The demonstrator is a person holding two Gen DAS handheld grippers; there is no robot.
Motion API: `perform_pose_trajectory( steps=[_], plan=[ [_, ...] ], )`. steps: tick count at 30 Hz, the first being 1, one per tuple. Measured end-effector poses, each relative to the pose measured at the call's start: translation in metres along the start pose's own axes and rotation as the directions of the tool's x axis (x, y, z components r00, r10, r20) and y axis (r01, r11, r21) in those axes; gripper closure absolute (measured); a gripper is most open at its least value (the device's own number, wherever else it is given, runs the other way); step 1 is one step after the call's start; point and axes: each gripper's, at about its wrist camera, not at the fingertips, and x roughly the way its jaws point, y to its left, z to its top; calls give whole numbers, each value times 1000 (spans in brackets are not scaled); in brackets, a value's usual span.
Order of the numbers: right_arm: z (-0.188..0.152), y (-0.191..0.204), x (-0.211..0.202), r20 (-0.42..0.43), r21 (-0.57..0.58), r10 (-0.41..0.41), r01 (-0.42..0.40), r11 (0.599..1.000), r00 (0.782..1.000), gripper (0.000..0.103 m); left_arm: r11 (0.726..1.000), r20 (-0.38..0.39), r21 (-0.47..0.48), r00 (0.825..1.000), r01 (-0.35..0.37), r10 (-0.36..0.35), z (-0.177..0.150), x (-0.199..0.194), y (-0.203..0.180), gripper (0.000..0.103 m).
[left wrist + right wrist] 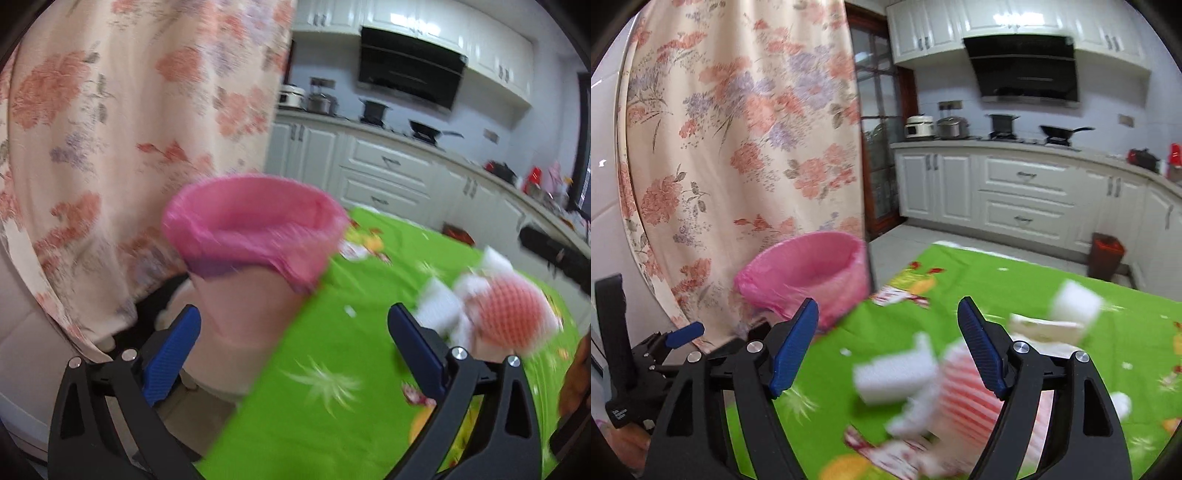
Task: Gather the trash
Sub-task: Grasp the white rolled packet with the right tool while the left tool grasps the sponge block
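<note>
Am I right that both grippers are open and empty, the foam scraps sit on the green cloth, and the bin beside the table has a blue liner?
Not quite: the liner of the bin is pink, as the right wrist view shows. The rest stands: the left gripper and right gripper are open and empty, with foam scraps on the green cloth.

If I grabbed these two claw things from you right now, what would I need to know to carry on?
Left gripper: open, holding nothing, pointed at the pink-lined bin beside the table's edge.
Right gripper: open, empty, over the trash pile.
Trash: white foam blocks, a red-and-white foam net and scraps lie on the green tablecloth.
Done: nothing visibly collected; the bin's inside is too blurred to tell.
Left: pick up each piece and drop it in the bin.
</note>
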Motion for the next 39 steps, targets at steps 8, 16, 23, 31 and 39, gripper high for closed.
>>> perform_pose_trajectory(
  steps=[8,16,23,31,39],
  plan=[
    [-28,-57,-45,8,70,-119,118,991,993,29,990,-22,98,994,104,-102,-25,-9,-61,5],
    [-60,-98,-72,-12,145,-183,182,972,983,29,926,-88,278,966,257,-241,-66,-16,-136,5],
    [-95,-133,-76,-84,183,-242,254,950,967,29,880,-172,356,947,316,-271,-98,-1,-179,5],
    [-121,-165,-46,-194,239,-267,310,920,944,29,860,-260,373,929,347,-262,-110,25,-201,22],
    [-121,-178,-20,-244,291,-268,334,896,932,29,846,-250,380,922,375,-296,-107,27,-192,56]
  ],
)
